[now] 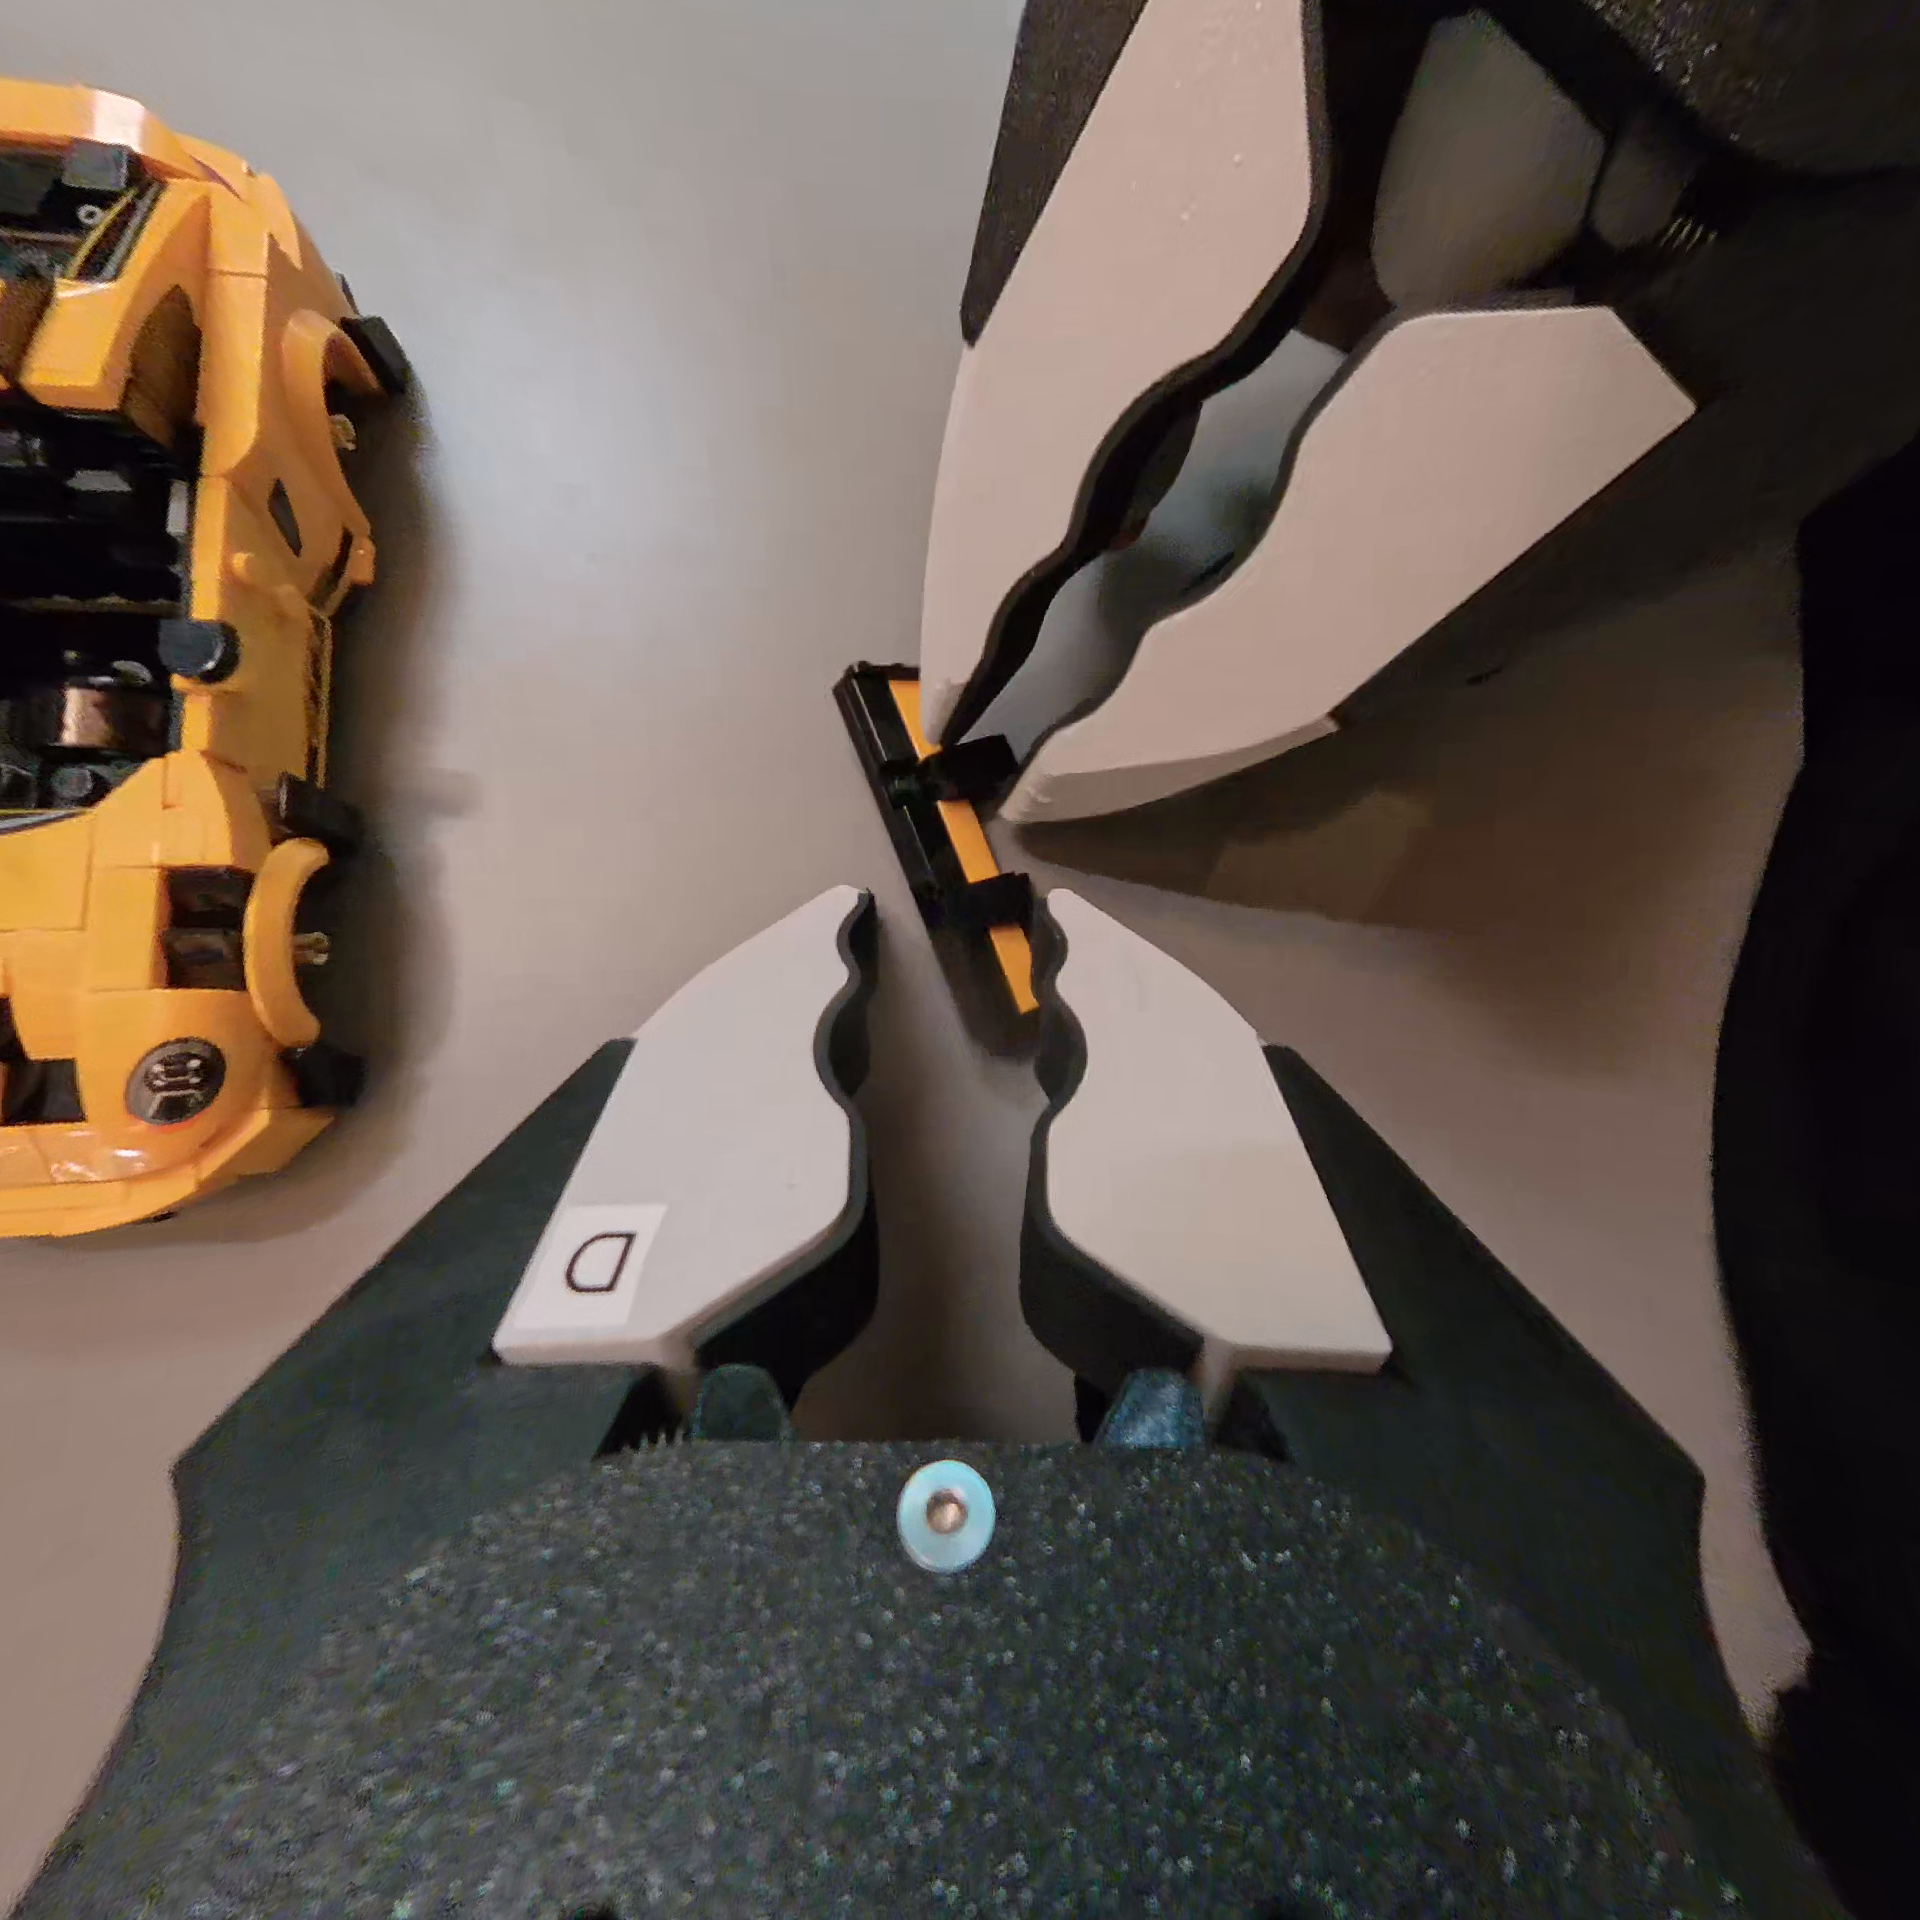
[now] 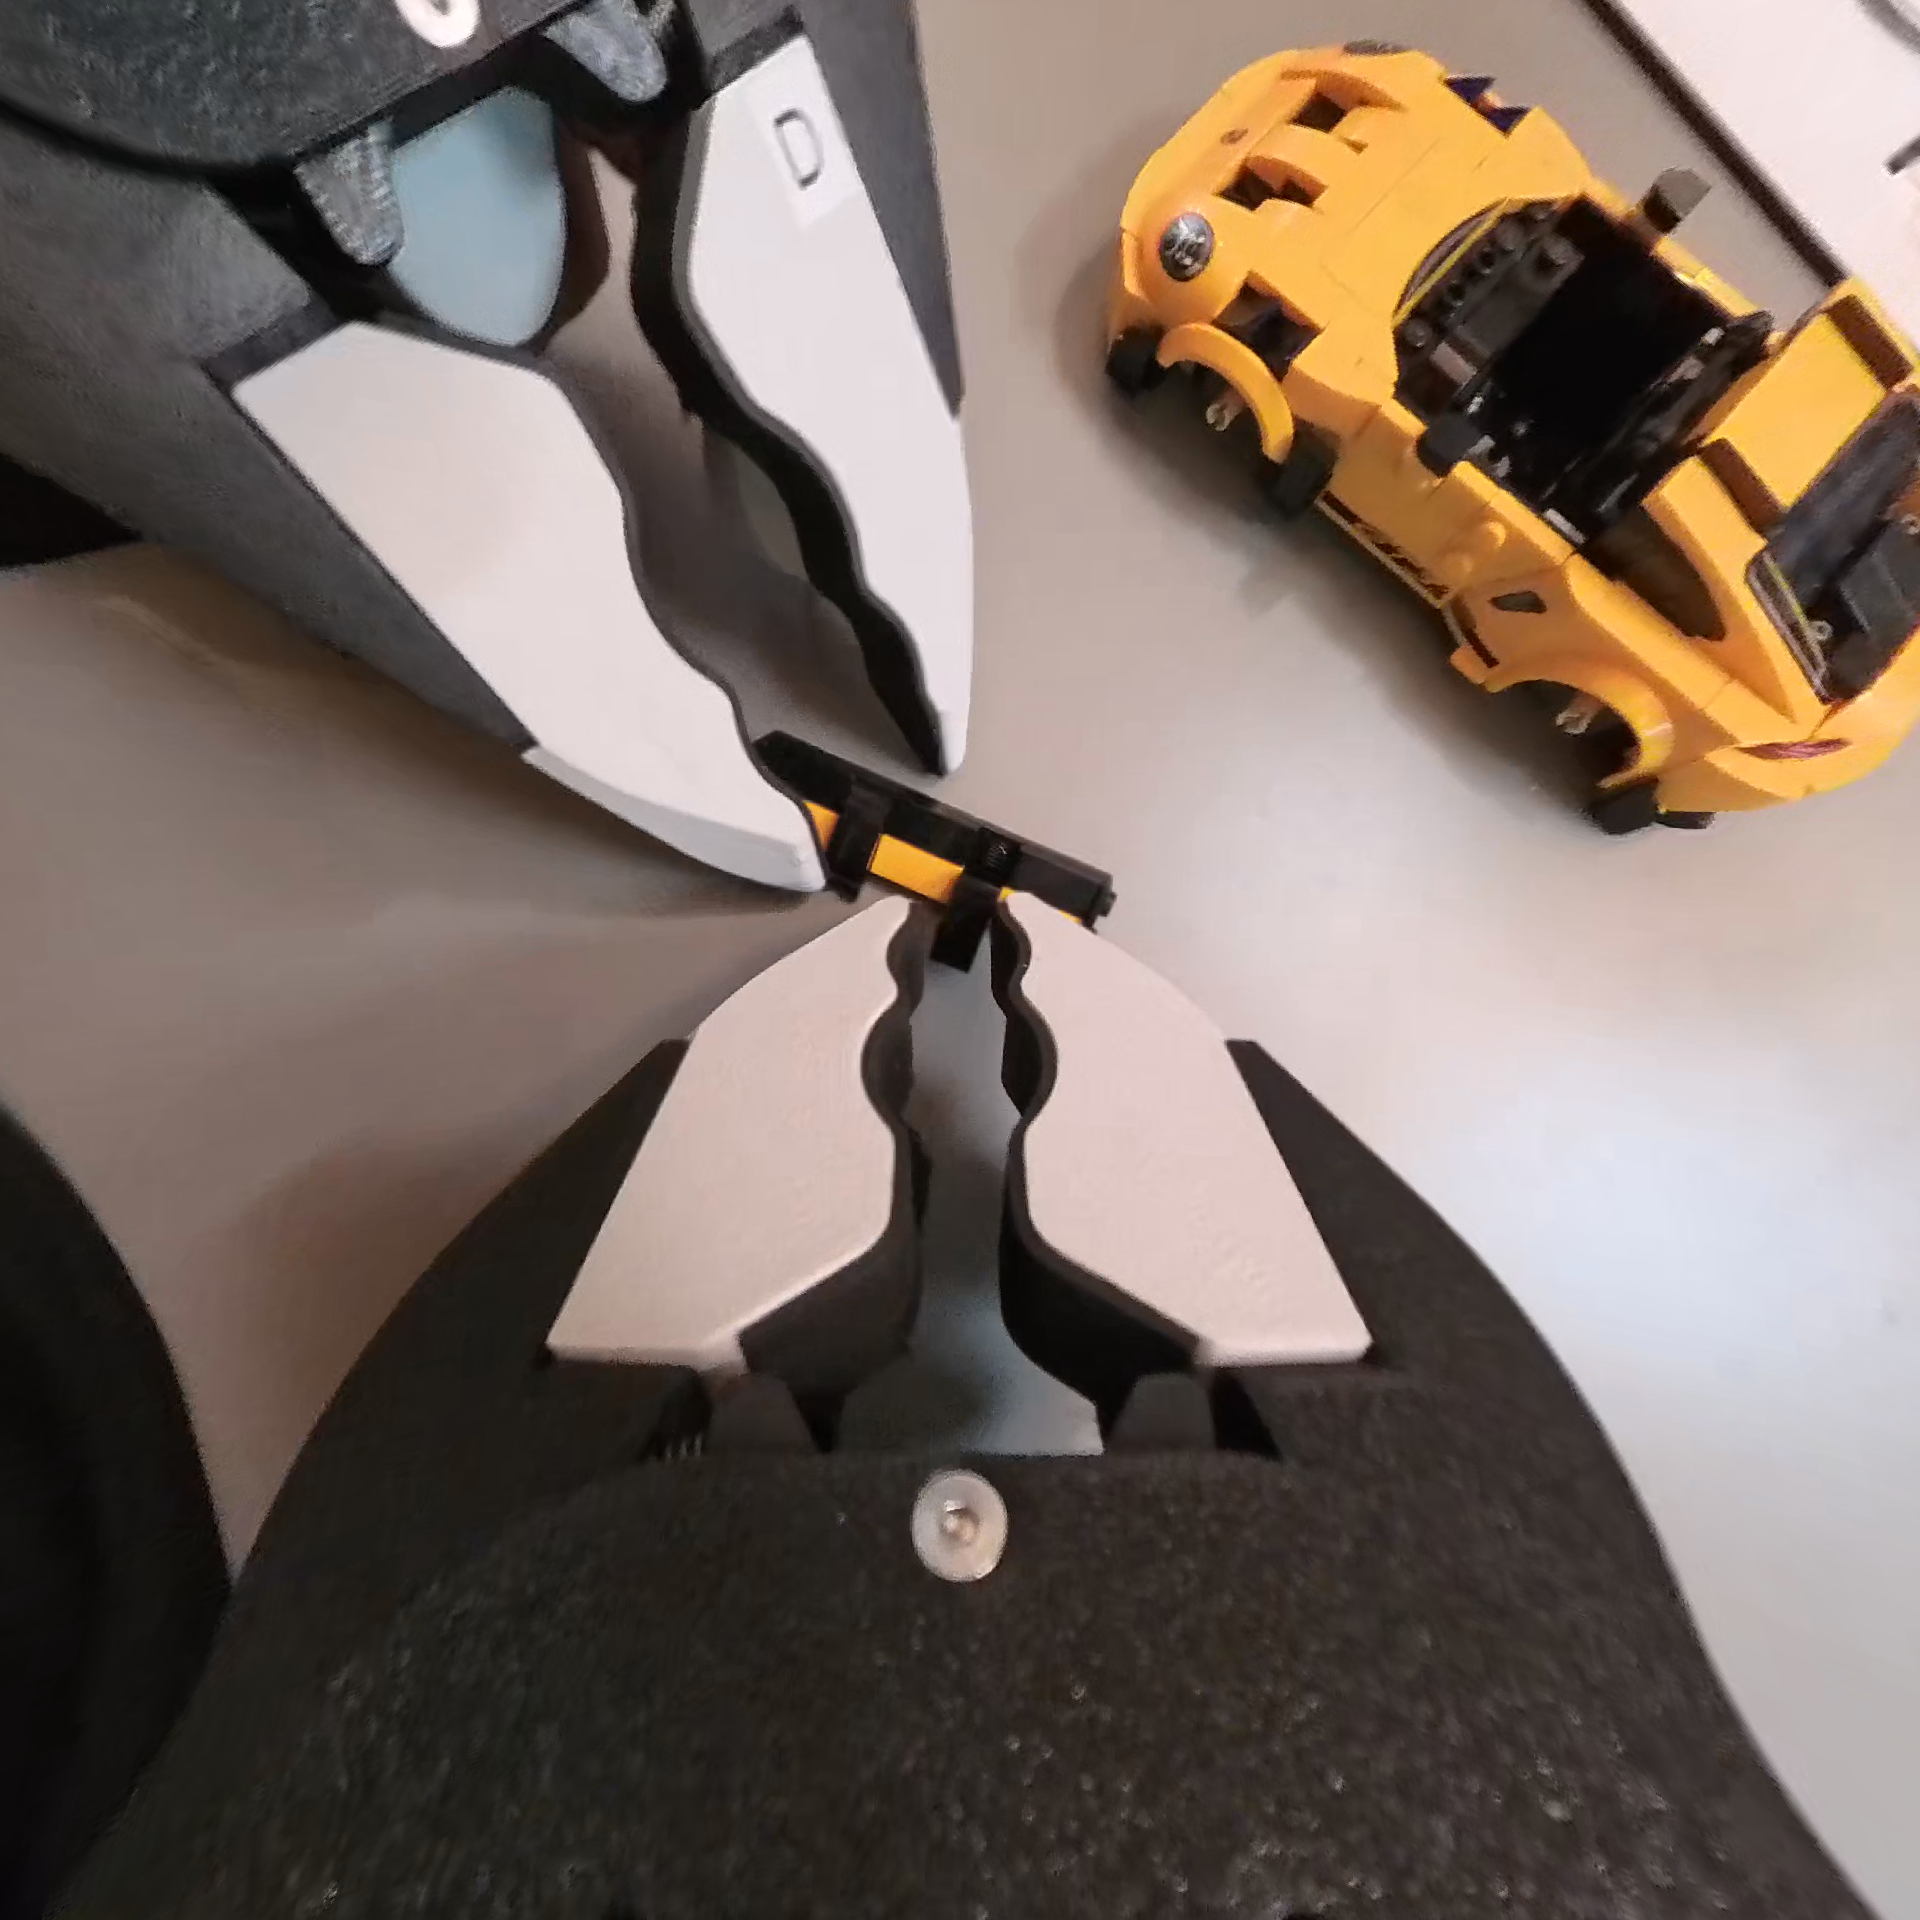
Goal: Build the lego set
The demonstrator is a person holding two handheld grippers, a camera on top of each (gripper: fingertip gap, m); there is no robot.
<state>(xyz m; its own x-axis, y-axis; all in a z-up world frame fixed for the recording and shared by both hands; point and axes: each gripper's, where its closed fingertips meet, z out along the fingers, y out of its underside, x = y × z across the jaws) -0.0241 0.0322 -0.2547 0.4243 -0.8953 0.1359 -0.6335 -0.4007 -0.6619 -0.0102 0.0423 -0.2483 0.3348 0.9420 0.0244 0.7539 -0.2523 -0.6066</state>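
Note:
A long black and yellow lego strip (image 1: 961,831) with two black clips hangs above the grey table. My right gripper (image 2: 956,925) is shut on one of its black clips and enters the left wrist view from the upper right (image 1: 977,764). My left gripper (image 1: 958,904) is open, its fingers on either side of the strip's near end, and the strip's end rests against one finger (image 1: 1049,935). The strip (image 2: 904,857) and the left gripper (image 2: 878,821) also show in the right wrist view. A partly built yellow lego car (image 1: 156,675) without wheels or roof stands apart to the left.
The car (image 2: 1507,416) sits at the upper right in the right wrist view, well away from both grippers. A white sheet or booklet (image 2: 1766,94) lies beyond it at the table's far corner. The grey table (image 1: 623,416) lies between the car and the grippers. Both grippers' tips are close together, under 4 cm apart.

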